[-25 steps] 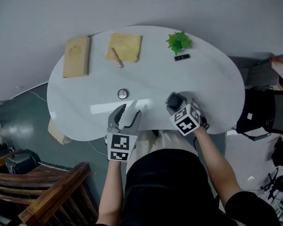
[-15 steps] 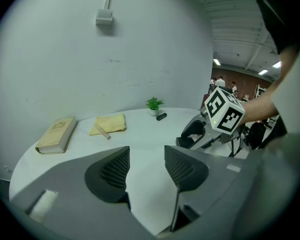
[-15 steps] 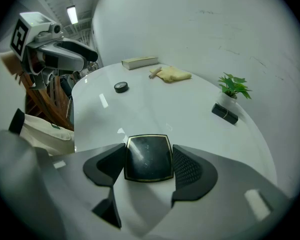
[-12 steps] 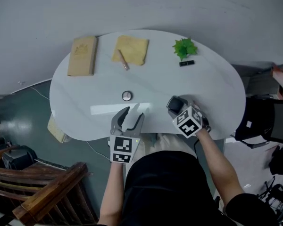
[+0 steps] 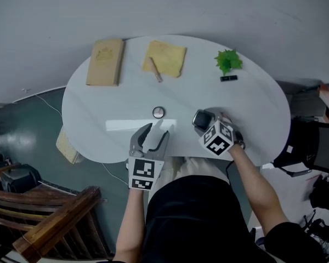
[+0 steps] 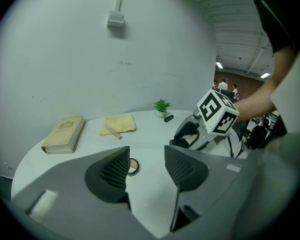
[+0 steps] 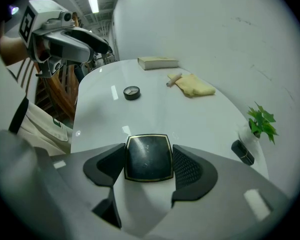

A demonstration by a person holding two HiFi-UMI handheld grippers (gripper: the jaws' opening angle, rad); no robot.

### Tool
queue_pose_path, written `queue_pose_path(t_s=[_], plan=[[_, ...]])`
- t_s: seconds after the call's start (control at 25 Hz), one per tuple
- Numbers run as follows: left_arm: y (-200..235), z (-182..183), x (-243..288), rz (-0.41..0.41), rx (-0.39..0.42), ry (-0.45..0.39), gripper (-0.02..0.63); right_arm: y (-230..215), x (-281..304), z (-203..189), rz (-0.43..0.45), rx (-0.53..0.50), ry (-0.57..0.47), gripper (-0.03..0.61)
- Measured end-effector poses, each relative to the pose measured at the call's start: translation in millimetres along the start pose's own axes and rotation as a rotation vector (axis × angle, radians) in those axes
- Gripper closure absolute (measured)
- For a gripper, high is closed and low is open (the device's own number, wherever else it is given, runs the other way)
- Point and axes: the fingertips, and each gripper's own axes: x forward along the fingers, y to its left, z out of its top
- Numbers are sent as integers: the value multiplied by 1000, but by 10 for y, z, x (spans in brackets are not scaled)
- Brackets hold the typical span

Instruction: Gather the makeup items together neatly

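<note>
My right gripper (image 5: 203, 120) is shut on a black square compact (image 7: 149, 154) with a gold rim, held just above the white table (image 5: 98, 108) near its front edge. To its left my left gripper (image 5: 155, 131) stands open with nothing between its jaws. A small round compact (image 5: 158, 112) lies just beyond the left gripper, partly hidden by one jaw in the left gripper view. At the back a wooden-handled stick (image 5: 155, 70) rests on a yellow cloth (image 5: 166, 58). A short black tube (image 5: 228, 78) lies at the back right.
A tan book (image 5: 105, 68) lies at the table's back left and a small green plant (image 5: 228, 61) stands by the black tube. A wooden chair (image 5: 49, 223) is on the floor at lower left. The table's middle is bare.
The head view has shifted, so the table sits further right in frame. Both grippers stay near the front edge, the right one still on the black compact.
</note>
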Motion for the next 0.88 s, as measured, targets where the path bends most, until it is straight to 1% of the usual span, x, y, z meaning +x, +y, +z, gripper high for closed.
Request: queue_pose_path(t_s=[0.36,0.56,0.88], plan=[[206,-7,-91,-15,-4,-7,396,111,178,385,56,-168,15,275],[291,-20,-118,-23,-10,-9,396,217,290,477,102,-279,57,275],[398,-45,-117,-35,-7,-4,396,232,394,623,157,-322,70,275]])
